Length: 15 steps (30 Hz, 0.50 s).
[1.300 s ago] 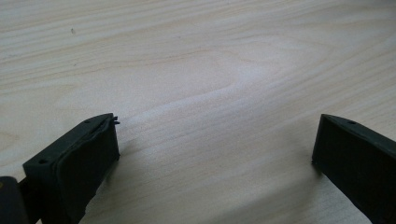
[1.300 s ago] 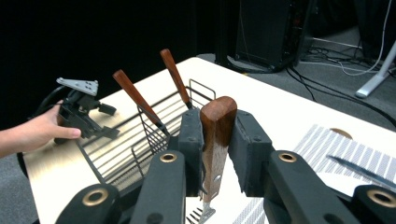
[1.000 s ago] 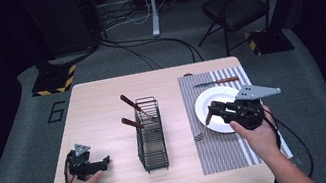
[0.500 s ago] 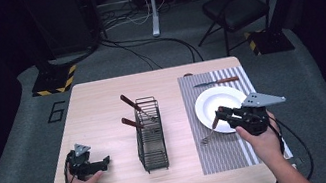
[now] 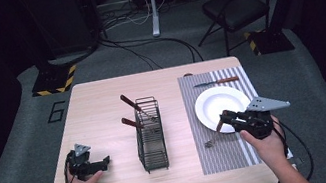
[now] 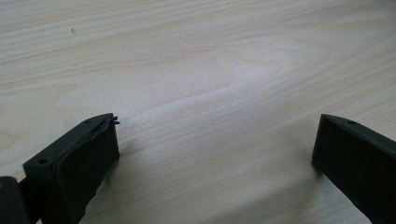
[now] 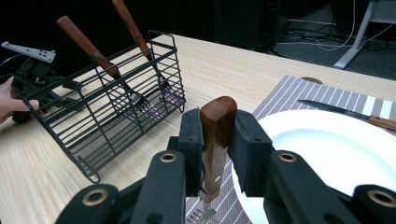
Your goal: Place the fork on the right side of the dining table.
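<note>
The right gripper [image 7: 217, 154] is clamping a light, stiff fork [image 7: 215, 140] by its smooth wooden handle, the best hold, while the left gripper [image 6: 215, 154] is resting wide open, empty.

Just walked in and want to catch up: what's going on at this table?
A person is laying a place setting. The right gripper is shut on a wooden-handled fork, tines down on the striped placemat left of the white plate. The left gripper rests open on the table. Two more utensils stand in the wire caddy.

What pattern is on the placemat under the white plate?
Grey and white stripes on the placemat, running front to back; clearest in the high view.
</note>
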Each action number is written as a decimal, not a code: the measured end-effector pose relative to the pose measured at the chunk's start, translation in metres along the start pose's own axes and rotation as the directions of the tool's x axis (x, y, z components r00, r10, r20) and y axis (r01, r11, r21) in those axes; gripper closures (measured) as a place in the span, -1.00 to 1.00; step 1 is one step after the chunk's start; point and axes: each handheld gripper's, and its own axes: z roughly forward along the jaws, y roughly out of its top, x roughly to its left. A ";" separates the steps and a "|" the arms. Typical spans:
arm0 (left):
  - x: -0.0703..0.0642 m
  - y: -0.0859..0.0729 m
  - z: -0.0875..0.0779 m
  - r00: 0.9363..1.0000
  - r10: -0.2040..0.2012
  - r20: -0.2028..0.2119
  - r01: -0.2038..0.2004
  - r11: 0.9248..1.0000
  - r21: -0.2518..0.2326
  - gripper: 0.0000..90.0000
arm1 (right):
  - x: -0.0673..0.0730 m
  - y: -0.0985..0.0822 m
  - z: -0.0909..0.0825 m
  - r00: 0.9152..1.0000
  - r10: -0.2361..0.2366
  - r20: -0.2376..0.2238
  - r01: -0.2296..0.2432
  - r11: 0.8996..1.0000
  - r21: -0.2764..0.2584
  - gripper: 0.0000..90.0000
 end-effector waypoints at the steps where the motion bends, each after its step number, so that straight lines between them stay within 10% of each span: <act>1: 0.000 0.000 0.000 1.000 0.000 0.000 0.000 1.000 0.000 -0.99 | -0.001 -0.001 -0.001 1.000 -0.002 0.000 0.002 1.000 -0.001 0.66; 15: 0.000 0.000 0.000 1.000 -0.001 -0.001 0.001 1.000 0.000 -0.99 | -0.011 -0.009 -0.007 0.999 0.044 -0.014 -0.044 0.999 -0.013 0.63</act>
